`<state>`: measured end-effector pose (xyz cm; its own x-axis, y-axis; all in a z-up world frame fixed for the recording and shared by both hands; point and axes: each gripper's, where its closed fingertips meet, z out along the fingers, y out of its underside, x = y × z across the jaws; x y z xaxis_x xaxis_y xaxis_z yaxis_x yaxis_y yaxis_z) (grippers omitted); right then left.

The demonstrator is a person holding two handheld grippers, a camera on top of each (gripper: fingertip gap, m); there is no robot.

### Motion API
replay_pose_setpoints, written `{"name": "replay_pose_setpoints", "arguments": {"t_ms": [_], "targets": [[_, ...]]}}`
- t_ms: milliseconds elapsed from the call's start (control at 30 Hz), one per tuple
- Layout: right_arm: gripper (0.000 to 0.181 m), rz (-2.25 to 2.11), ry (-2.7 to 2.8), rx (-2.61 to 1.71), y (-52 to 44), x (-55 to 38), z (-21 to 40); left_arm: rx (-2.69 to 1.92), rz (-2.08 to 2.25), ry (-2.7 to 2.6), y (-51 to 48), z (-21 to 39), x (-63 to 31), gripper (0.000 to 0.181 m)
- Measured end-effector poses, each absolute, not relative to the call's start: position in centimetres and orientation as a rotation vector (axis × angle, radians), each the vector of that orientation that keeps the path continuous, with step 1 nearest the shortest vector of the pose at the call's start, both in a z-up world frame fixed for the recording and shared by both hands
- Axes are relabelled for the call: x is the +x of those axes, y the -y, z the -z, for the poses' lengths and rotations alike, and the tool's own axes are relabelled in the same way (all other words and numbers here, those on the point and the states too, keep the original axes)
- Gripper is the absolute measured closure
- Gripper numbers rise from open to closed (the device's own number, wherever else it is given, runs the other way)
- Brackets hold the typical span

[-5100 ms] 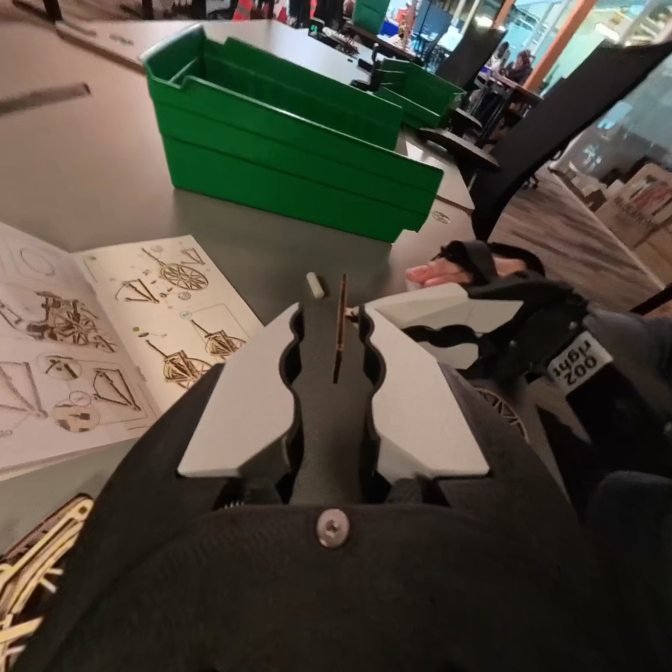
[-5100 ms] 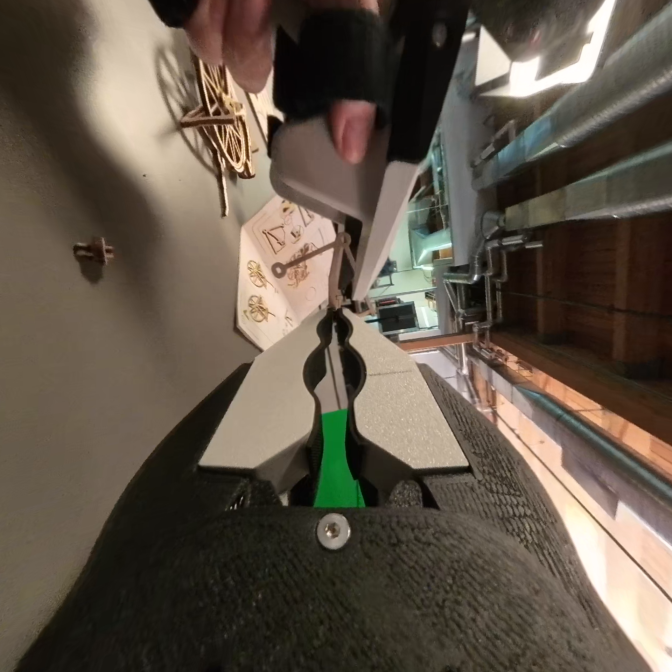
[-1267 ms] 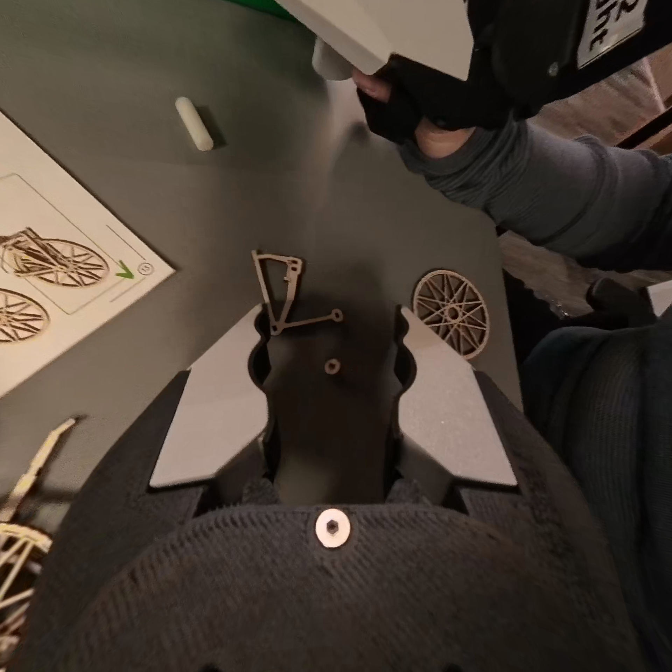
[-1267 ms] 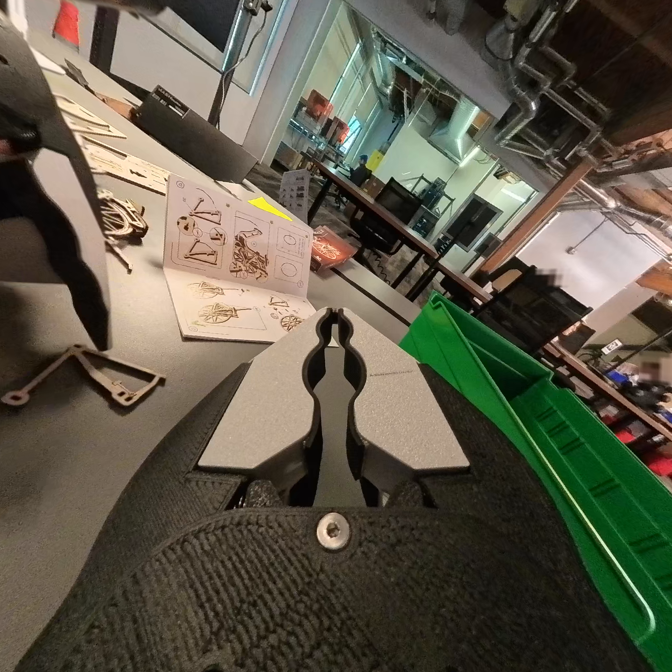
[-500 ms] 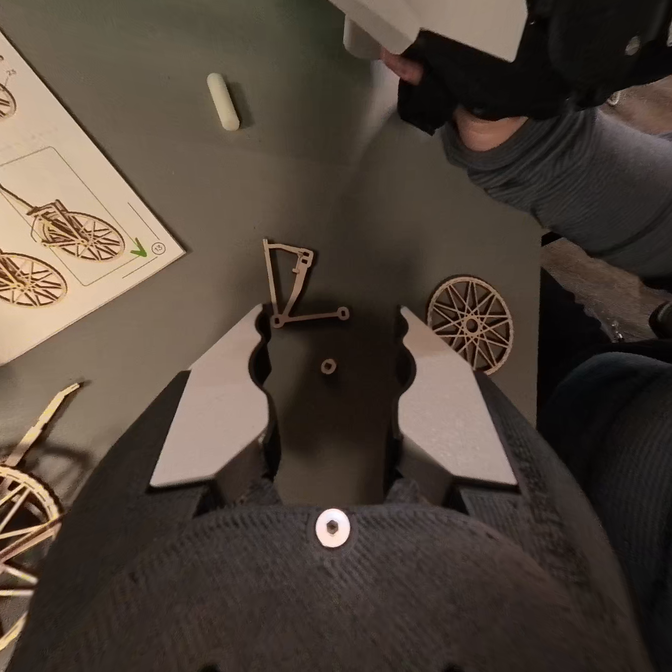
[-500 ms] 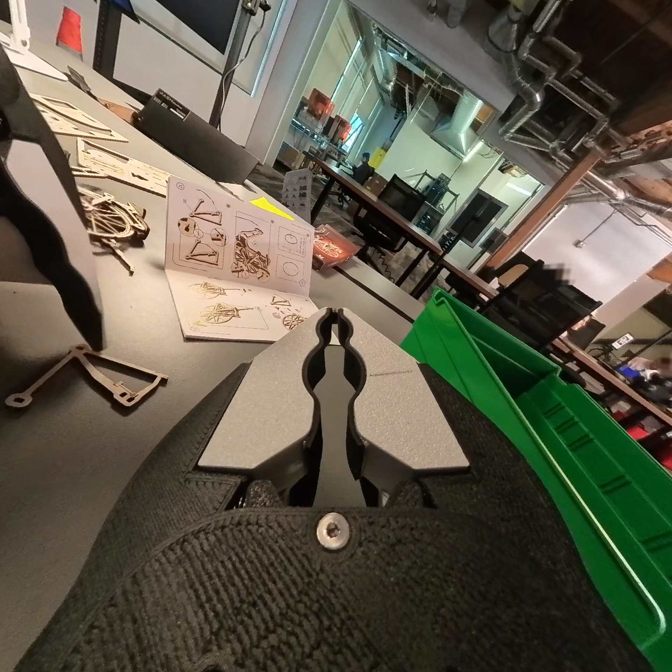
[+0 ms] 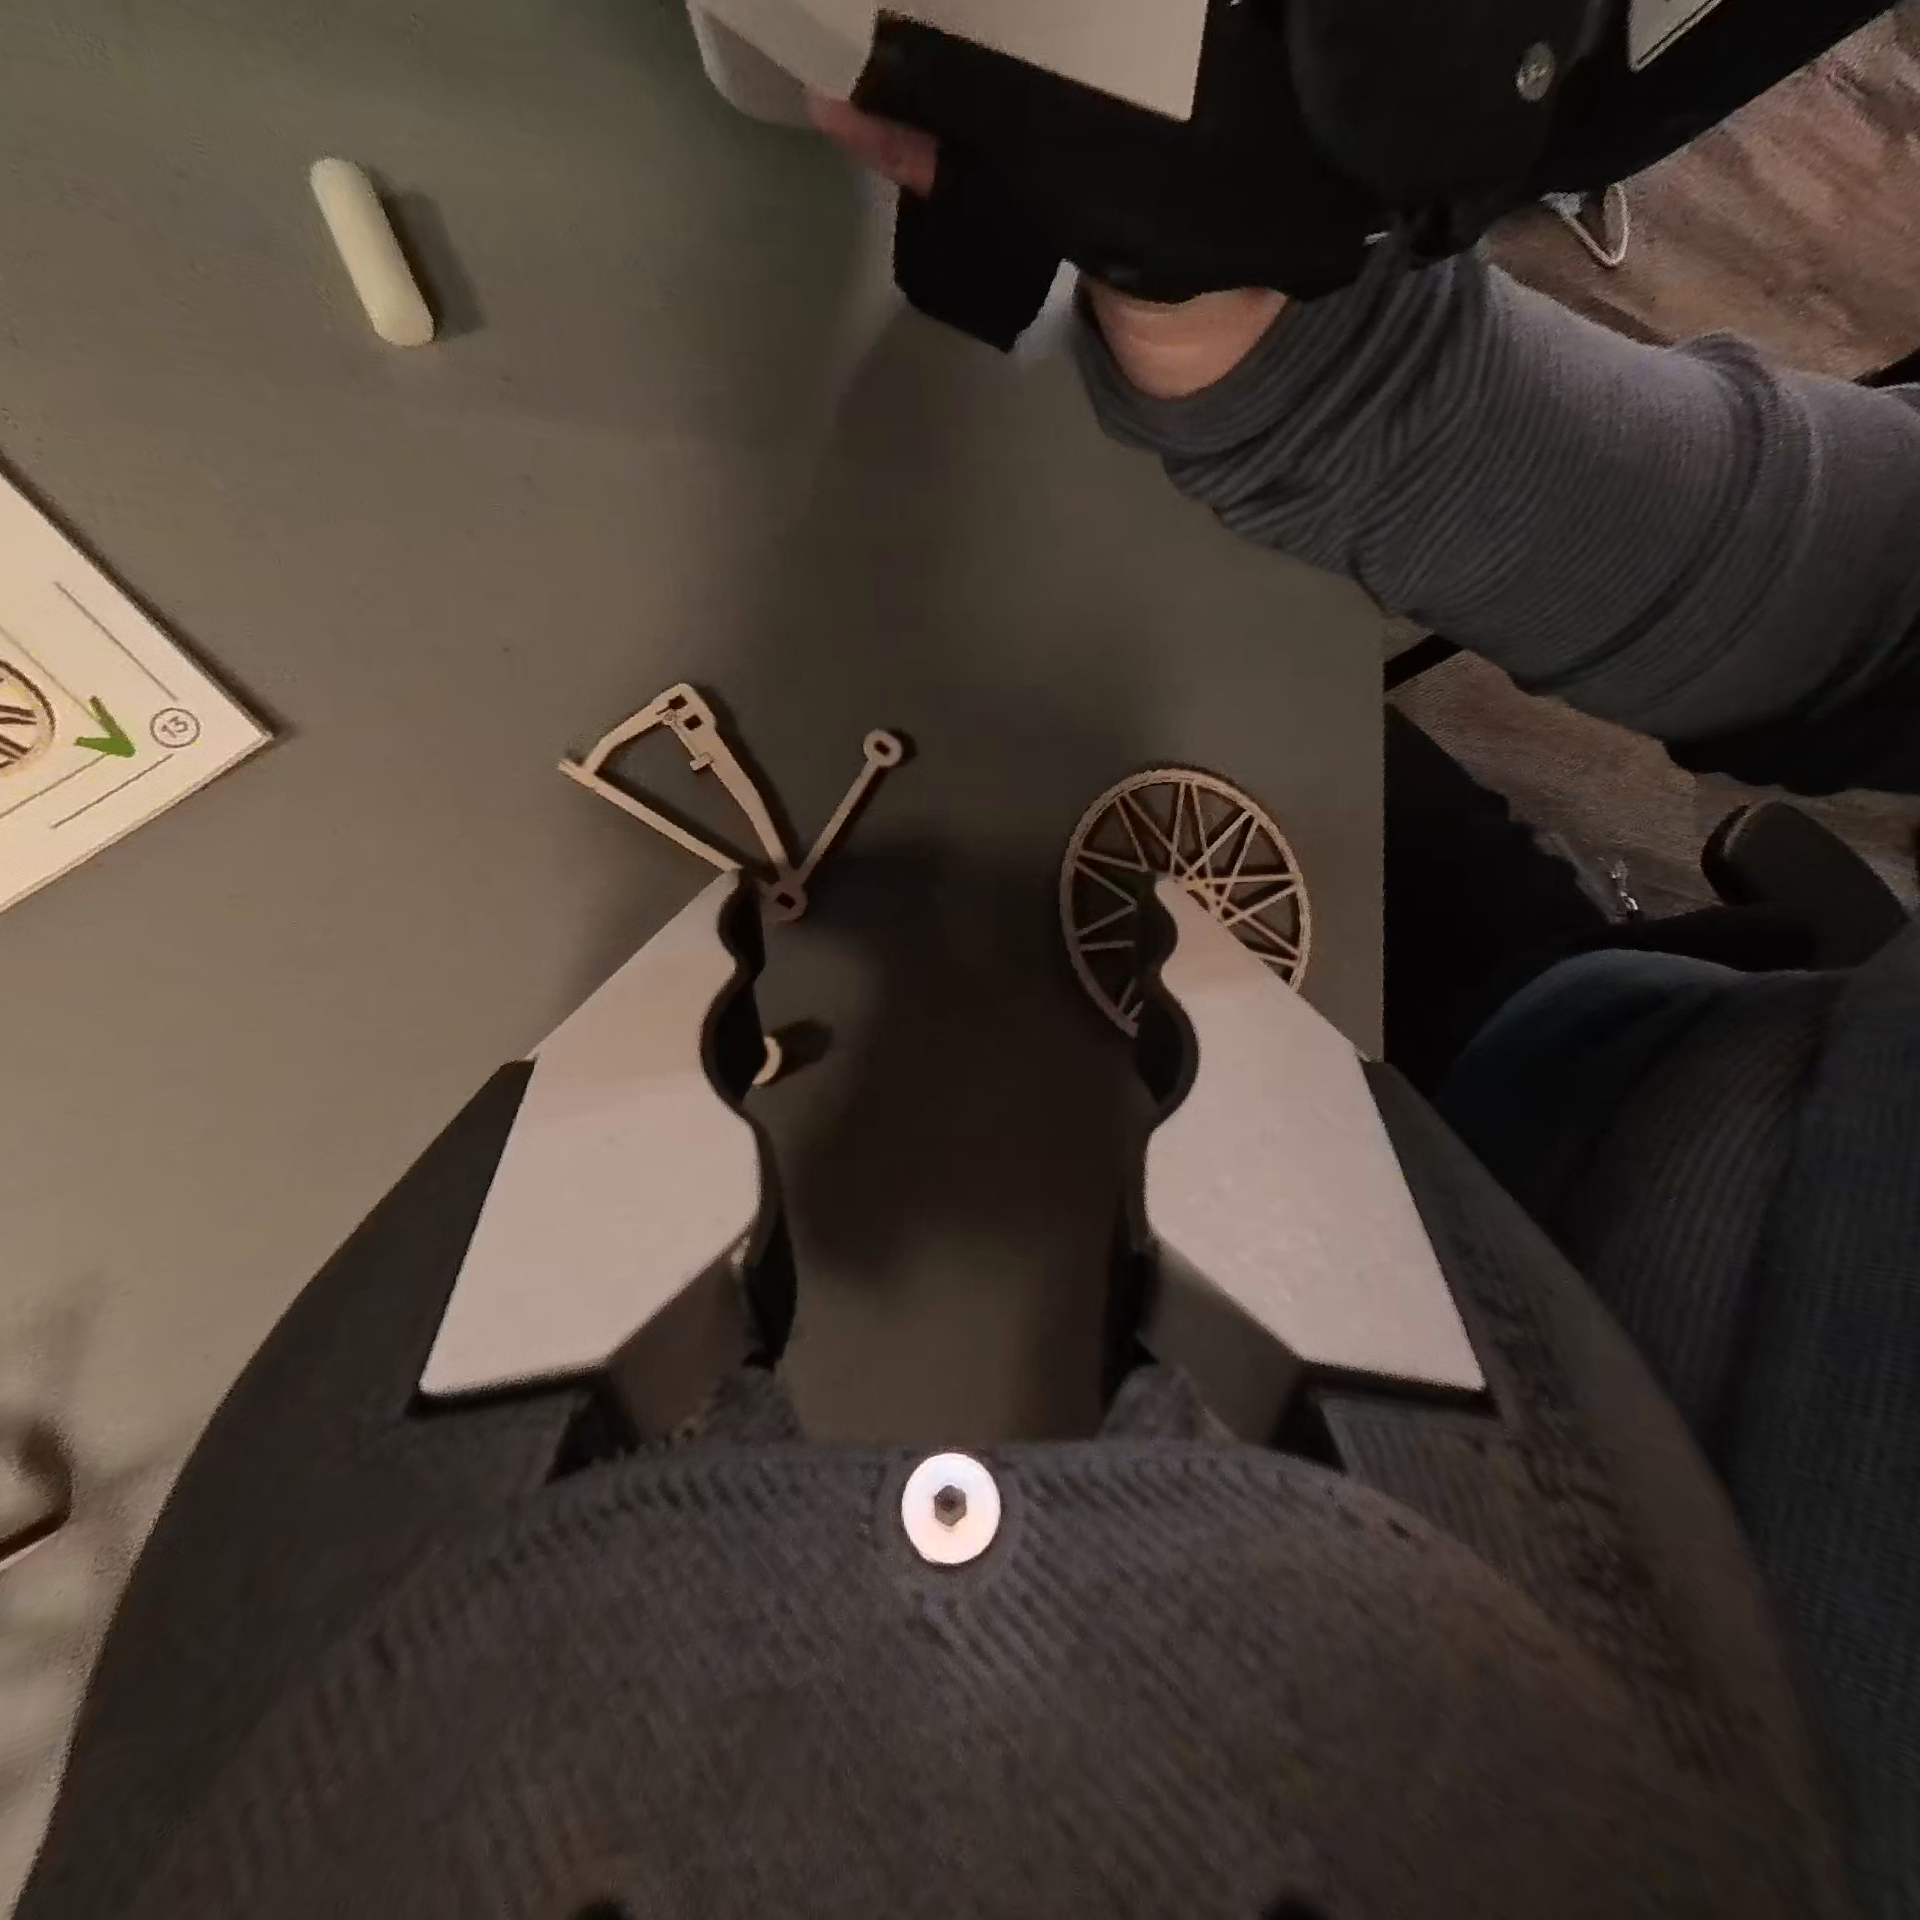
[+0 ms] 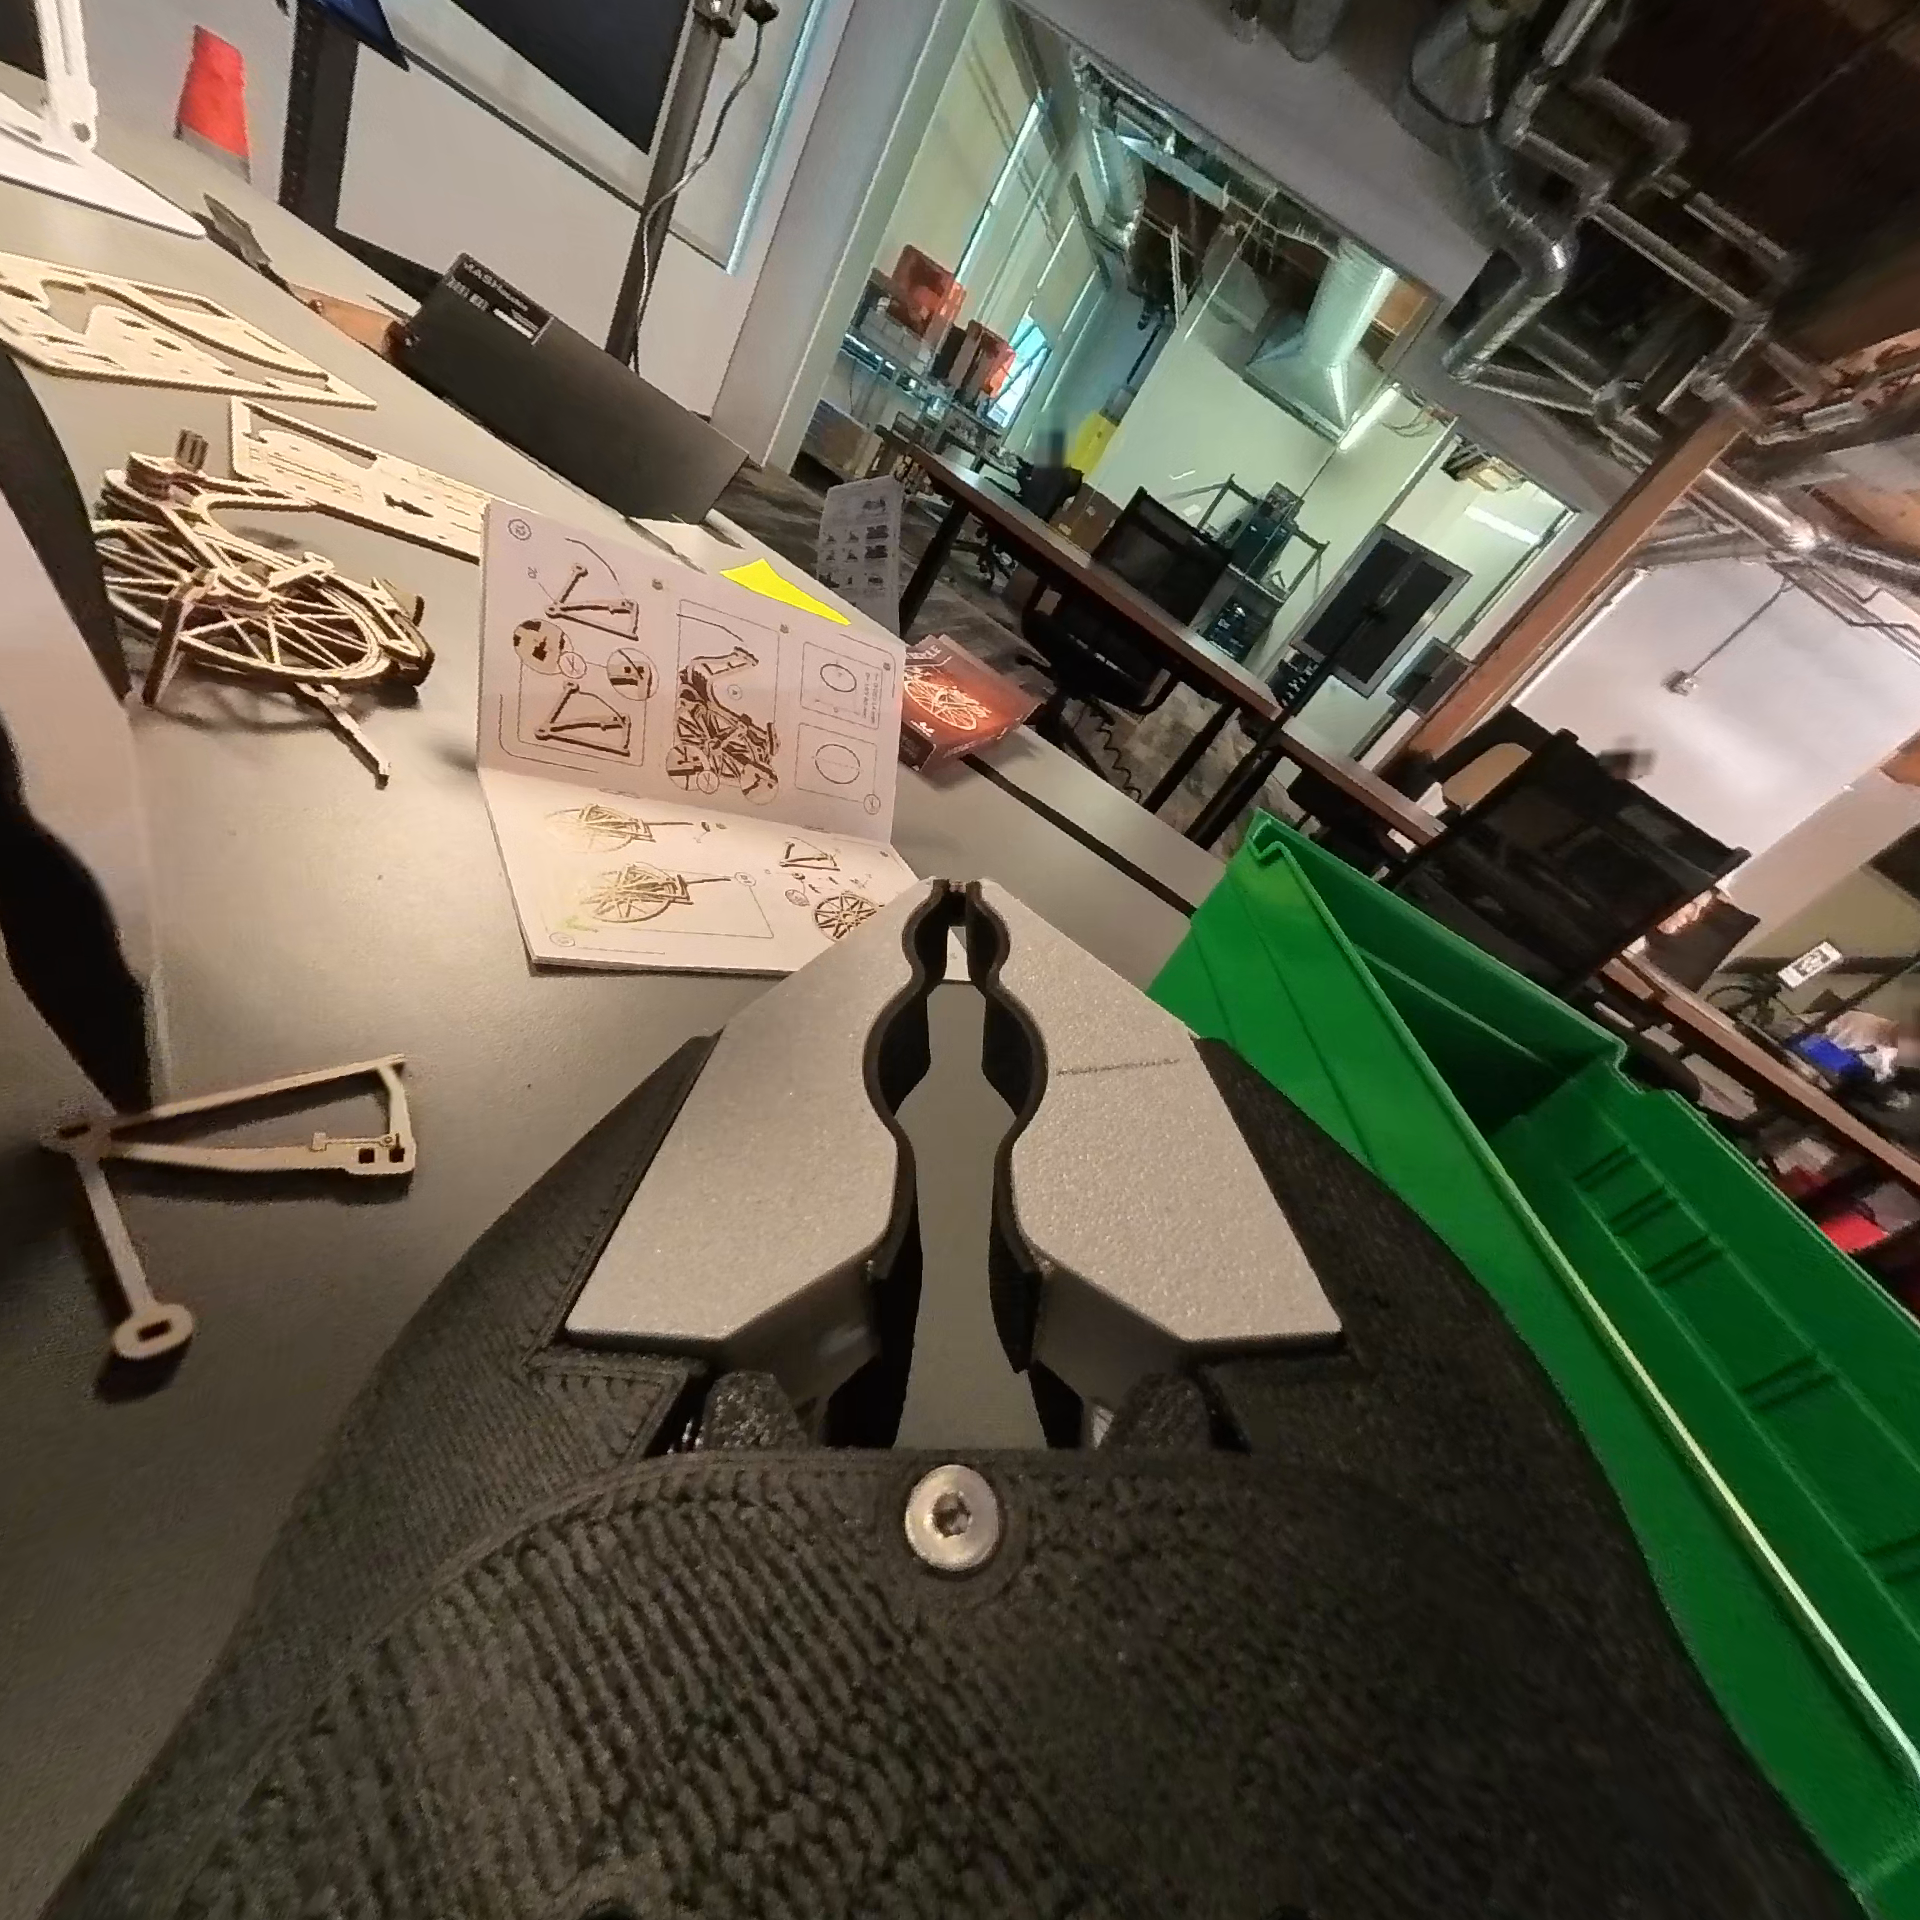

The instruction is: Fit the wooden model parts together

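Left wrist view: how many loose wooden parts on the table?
3. The triangular frame piece lies ahead of the left fingers, the spoked wheel sits partly behind the right finger, and a small ring peeks out beside the left finger. The gripper body may hide more.

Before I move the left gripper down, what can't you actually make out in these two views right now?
- Small ring, left wrist view: mostly behind the left finger.
- Spoked wheel, same view: lower right part covered by the other finger; whether they touch, unclear.
- Right gripper: shut; nothing visible between its tips.
- Wheel: absent from right wrist view.
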<state>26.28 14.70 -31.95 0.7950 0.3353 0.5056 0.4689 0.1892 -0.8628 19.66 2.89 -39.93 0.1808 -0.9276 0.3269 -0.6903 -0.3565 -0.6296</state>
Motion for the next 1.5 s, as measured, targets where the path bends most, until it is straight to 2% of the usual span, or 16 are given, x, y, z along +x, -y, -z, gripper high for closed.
{"name": "replay_pose_setpoints", "arguments": {"t_ms": [1500], "targets": [[0.181, 0.091, 0.707, -1.421, -14.8, 26.2, 32.1, -2.045, 0.857, -1.624, -5.2, 40.6, 21.2, 0.114]]}}
